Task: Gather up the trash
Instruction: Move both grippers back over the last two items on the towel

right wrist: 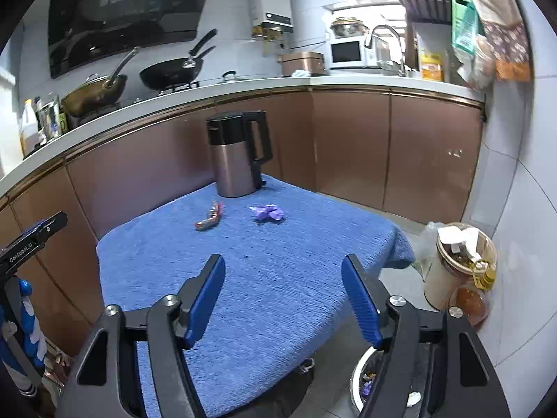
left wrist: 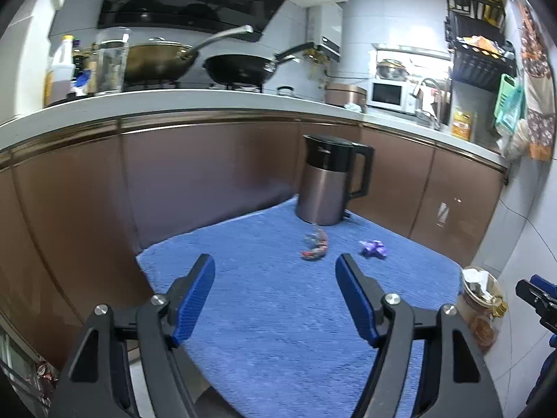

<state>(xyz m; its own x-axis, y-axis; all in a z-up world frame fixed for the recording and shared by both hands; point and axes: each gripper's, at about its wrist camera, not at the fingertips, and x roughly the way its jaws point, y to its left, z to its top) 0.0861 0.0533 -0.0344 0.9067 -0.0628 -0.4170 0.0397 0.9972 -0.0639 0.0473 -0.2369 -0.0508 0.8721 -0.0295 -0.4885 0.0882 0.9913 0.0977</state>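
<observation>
A red crumpled wrapper [left wrist: 315, 248] [right wrist: 210, 220] and a purple crumpled wrapper [left wrist: 373, 248] [right wrist: 267, 212] lie on a blue towel-covered table [left wrist: 264, 313] [right wrist: 278, 278], in front of a steel kettle [left wrist: 329, 179] [right wrist: 238, 155]. My left gripper [left wrist: 275, 268] is open and empty, above the towel short of the wrappers. My right gripper [right wrist: 283, 268] is open and empty above the towel's near right part. A metal trash bin [right wrist: 362, 386] with wrappers inside sits on the floor below the right gripper.
Brown cabinets [left wrist: 209, 174] and a counter with pans run behind the table. A tan jar stuffed with paper [right wrist: 459, 264] [left wrist: 482, 296] and an oil bottle stand on the floor at the right by the tiled wall. The other gripper shows at each view's edge.
</observation>
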